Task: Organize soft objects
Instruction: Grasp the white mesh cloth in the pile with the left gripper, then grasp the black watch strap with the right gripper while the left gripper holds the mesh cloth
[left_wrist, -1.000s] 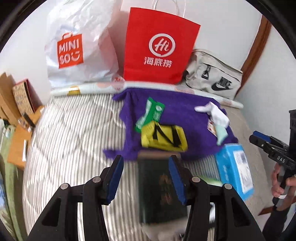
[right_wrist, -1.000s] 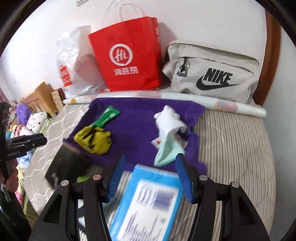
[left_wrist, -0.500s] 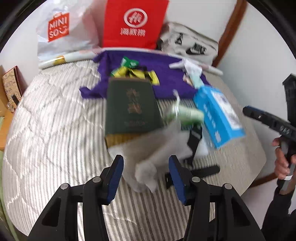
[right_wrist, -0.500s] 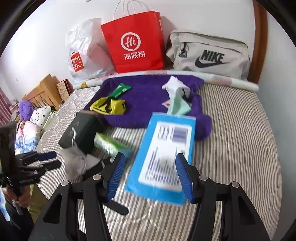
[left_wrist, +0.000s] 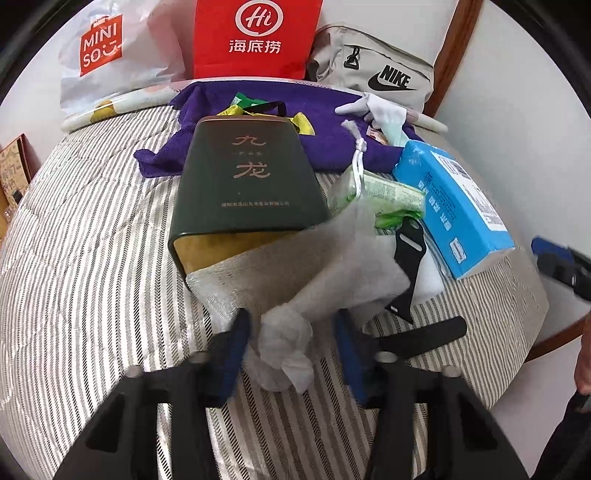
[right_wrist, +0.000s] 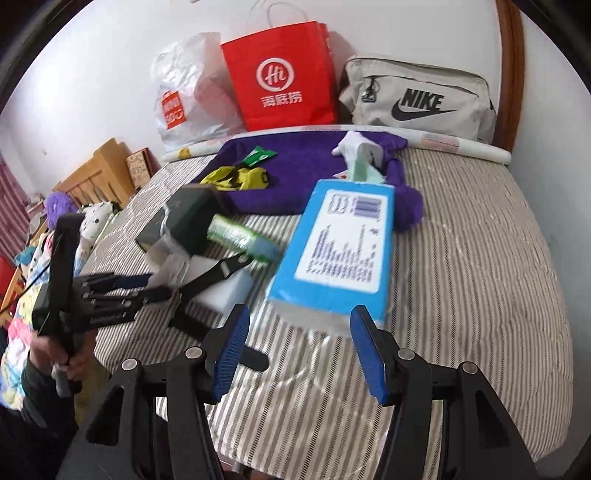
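purple towel, blue box, striped mattress

A home bedroom. A bed with a striped quilted mattress fills both views, its curved wooden frame against a plain white wall. Everyday shopping clutter lines the head end: a white Miniso plastic bag, a red paper carrier bag and a grey Nike pouch. Beside the bed stand a wooden furniture piece and patterned bedding.
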